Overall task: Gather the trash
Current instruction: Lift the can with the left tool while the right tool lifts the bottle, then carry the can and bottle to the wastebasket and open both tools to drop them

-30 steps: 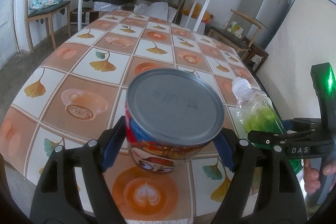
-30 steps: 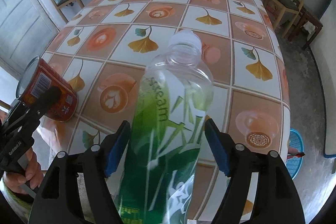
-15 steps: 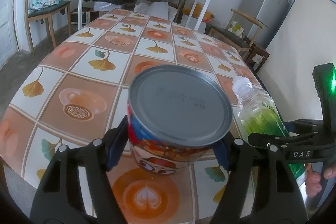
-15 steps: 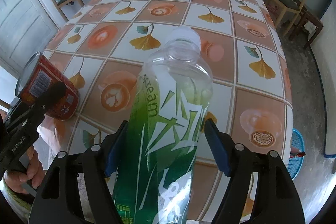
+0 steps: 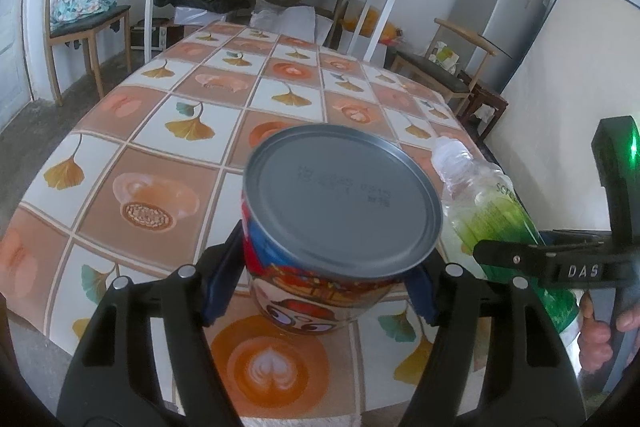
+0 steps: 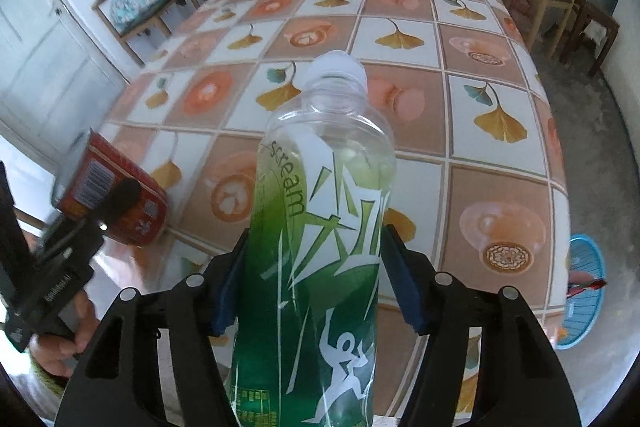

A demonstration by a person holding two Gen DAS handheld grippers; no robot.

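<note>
jaws: left gripper clamps lidded tin | right gripper, just closing, clamps empty bottle

We see our left hand-held gripper as two black plastic arms with long cut-out slots, silver round screws at the joints and blue pads on the inner faces. Our right hand-held gripper has the same build: black slotted arms, silver screws, blue pads. From the left camera, its side shows white raised letters "DAS" and a green light glowing on a black upright block. Small white lettering marks the left one's side.
</note>
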